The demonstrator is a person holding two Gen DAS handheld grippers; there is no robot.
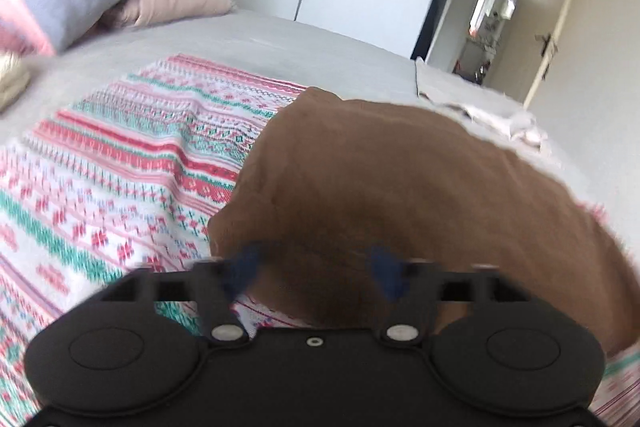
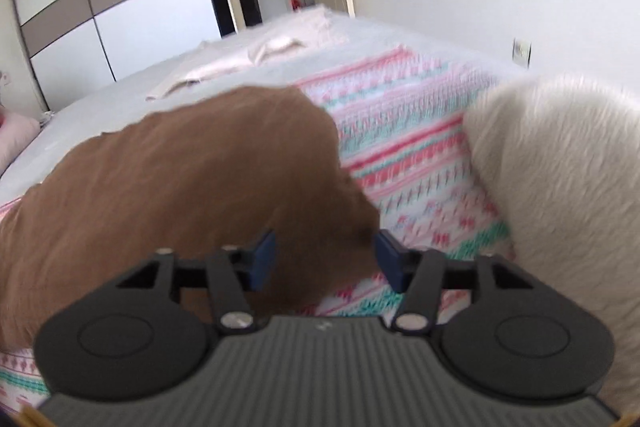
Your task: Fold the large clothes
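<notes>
Left gripper (image 1: pixel 316 271) spread wide — brown garment (image 1: pixel 400 187) just ahead, between fingers.

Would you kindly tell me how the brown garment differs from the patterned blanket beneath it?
The brown garment is plain; the patterned blanket has pink, red and teal bands. The garment lies bunched in a heap; the blanket is spread flat. The garment covers only part of the blanket. Both rest on the bed.

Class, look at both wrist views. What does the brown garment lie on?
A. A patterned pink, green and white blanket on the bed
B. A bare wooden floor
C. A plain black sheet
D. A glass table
A: in both views the brown garment rests on the striped pink, green and white patterned blanket spread over the bed, in front of the open left gripper and right gripper.
</notes>
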